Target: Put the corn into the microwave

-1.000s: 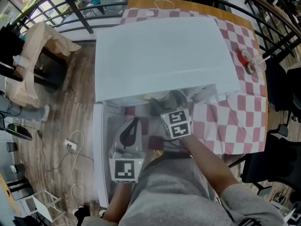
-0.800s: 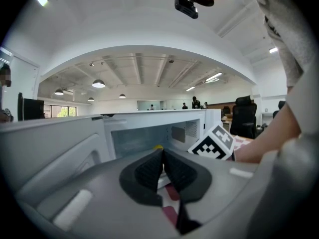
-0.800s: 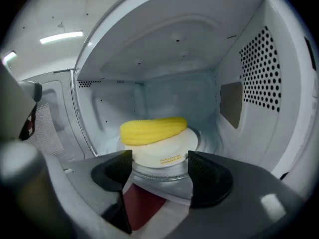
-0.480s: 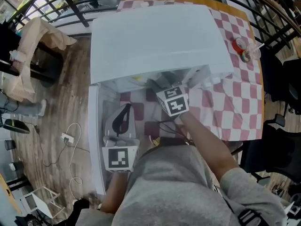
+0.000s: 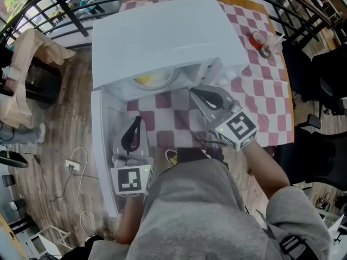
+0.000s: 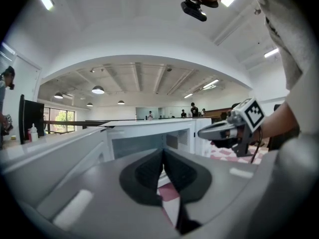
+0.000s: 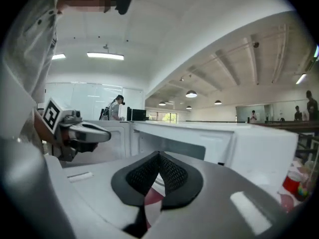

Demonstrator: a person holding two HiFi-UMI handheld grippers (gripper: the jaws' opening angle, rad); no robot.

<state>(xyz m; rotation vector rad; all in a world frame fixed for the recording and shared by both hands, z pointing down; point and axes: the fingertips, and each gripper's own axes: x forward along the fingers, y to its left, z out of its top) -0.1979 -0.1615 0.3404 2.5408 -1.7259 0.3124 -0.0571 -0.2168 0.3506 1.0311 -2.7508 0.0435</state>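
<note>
The white microwave (image 5: pixel 162 37) stands on a checked cloth with its door (image 5: pixel 100 145) swung open at the left. Inside the cavity, something yellow, apparently the corn (image 5: pixel 153 79), lies on a pale plate. My right gripper (image 5: pixel 194 92) hovers in front of the opening, to its right; its jaws are shut and empty, the pads meeting (image 7: pixel 159 159). My left gripper (image 5: pixel 135 122) hangs by the open door, shut on nothing (image 6: pixel 163 156). Each gripper view shows the other gripper beside the microwave: the right gripper (image 6: pixel 202 132) and the left gripper (image 7: pixel 107 133).
A red round item with a clear wrapper (image 5: pixel 260 42) lies on the checked tablecloth (image 5: pixel 263 107) to the microwave's right. Black chairs (image 5: pixel 320 91) stand past the table's right edge. A power strip and cable (image 5: pixel 70 167) lie on the wooden floor at the left.
My right gripper has pulled back out of the microwave opening, risen and moved right, and its jaws have closed empty. The left gripper has drifted slightly. The yellow item now shows inside.
</note>
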